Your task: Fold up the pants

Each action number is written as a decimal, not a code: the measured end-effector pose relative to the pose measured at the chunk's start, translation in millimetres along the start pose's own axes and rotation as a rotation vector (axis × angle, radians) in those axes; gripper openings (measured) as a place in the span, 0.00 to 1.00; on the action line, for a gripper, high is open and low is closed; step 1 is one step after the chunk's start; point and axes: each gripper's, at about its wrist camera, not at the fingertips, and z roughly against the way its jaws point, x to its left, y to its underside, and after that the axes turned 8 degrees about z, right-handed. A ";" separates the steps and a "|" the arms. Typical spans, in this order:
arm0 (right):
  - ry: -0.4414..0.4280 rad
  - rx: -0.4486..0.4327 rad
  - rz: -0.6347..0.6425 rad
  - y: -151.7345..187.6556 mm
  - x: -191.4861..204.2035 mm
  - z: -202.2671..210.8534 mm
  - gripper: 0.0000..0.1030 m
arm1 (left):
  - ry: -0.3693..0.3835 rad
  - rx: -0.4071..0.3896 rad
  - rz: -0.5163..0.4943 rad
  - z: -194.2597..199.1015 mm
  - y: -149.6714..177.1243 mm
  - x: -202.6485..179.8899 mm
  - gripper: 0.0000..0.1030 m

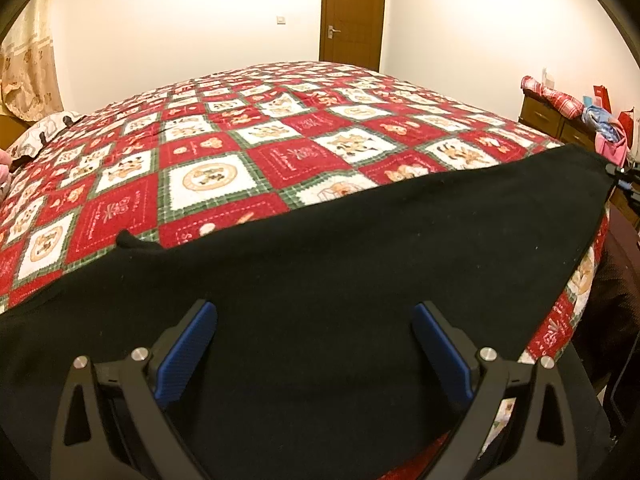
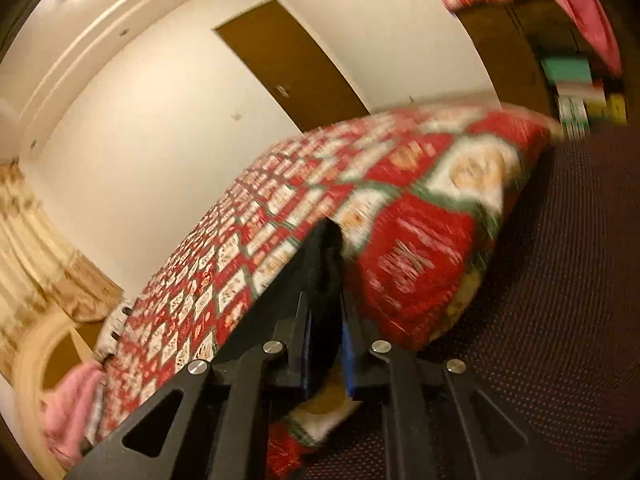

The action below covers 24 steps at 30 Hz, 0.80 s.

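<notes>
Black pants point(image 1: 360, 260) lie spread flat along the near edge of a bed covered by a red, white and green patchwork quilt point(image 1: 240, 140). My left gripper point(image 1: 314, 312) hovers over the middle of the pants, open, its blue pads point(image 1: 188, 352) wide apart with only flat cloth below. At the far right, my right gripper point(image 1: 622, 178) holds the pants' right end at the bed's corner. In the blurred right wrist view, the right gripper point(image 2: 325, 304) is shut on a bunched fold of the black pants point(image 2: 328, 248) at the quilt's point(image 2: 400, 220) edge.
A brown door point(image 1: 352, 12) stands in the far wall. A wooden dresser point(image 1: 552, 116) piled with clothes is right of the bed. A grey patterned pillow point(image 1: 48, 132) and pink cloth point(image 2: 76, 408) lie at the bed's left end. Dark dotted carpet point(image 2: 540, 280) lies beside the bed.
</notes>
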 end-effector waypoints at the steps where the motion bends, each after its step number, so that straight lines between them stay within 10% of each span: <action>1: 0.010 -0.021 0.050 -1.3 11.1 4.4 0.12 | 0.002 0.001 0.003 0.2 -0.5 0.4 0.98; 13: -0.194 -0.021 0.523 26.2 194.5 -0.4 0.12 | 0.018 -0.034 0.100 22.5 -6.9 23.5 0.98; 24: -0.261 0.295 0.868 178.2 298.6 -87.4 0.12 | 0.106 -0.014 0.169 22.8 -0.2 39.5 0.98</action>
